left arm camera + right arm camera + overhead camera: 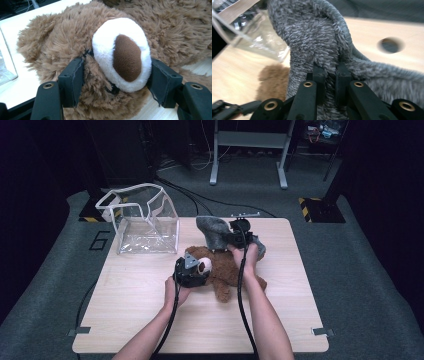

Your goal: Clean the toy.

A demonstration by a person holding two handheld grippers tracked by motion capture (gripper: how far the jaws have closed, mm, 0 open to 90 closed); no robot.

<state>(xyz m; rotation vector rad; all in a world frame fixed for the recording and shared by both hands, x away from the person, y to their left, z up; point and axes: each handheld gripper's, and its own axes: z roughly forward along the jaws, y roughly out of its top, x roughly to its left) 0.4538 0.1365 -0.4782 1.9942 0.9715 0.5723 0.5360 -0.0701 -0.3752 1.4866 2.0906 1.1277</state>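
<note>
Fingers of the left gripper (117, 82) are closed partly around the white muzzle of the brown teddy bear (75, 45), which lies on the bench (140, 310) beside the clear plastic bag (145, 220). Fingers of the right gripper (329, 75) are pinched almost shut on a fold of the grey plush garment (317, 37), held above the bear. Because only a thin fold is gripped, the garment could be lost if it is pulled hard. The soft muzzle could also slip out, so the bear would be dragged.
</note>
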